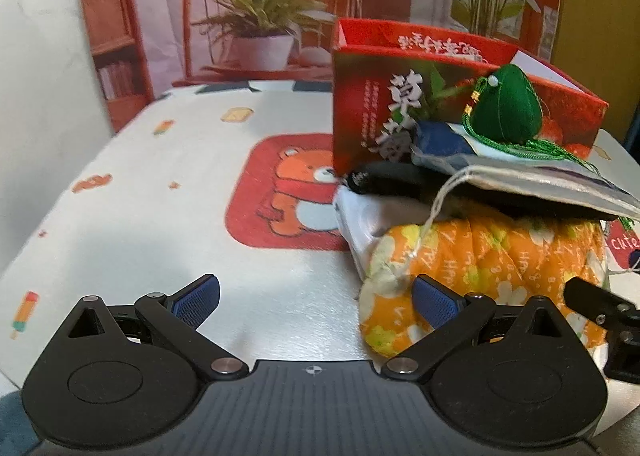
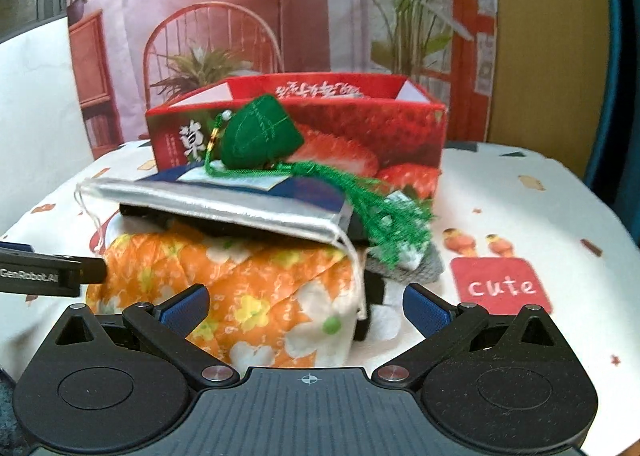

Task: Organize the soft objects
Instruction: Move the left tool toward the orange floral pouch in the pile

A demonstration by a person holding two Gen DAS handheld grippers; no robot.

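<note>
Left wrist view: left gripper spread wide, empty, beside the orange floral bundle; the red box stands behind.

Right wrist view: right gripper spread around the bundle; silver pouch and green sachet stacked atop, outside the box, whose contents are hidden.

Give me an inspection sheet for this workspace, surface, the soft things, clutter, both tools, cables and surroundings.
Surface: table under a white cartoon-print tablecloth.
Job's things: green zongzi-shaped sachet tops a pile: silver drawstring pouch, black item beneath, orange floral cloth bundle at bottom.
Clutter: open red strawberry-print box directly behind the pile.
Grippers: left tool open, empty, beside the bundle; right tool open, bundle between its fingers, not gripped.
Cables: nothing seen.
Surroundings: printed backdrop showing chair and plants.
</note>
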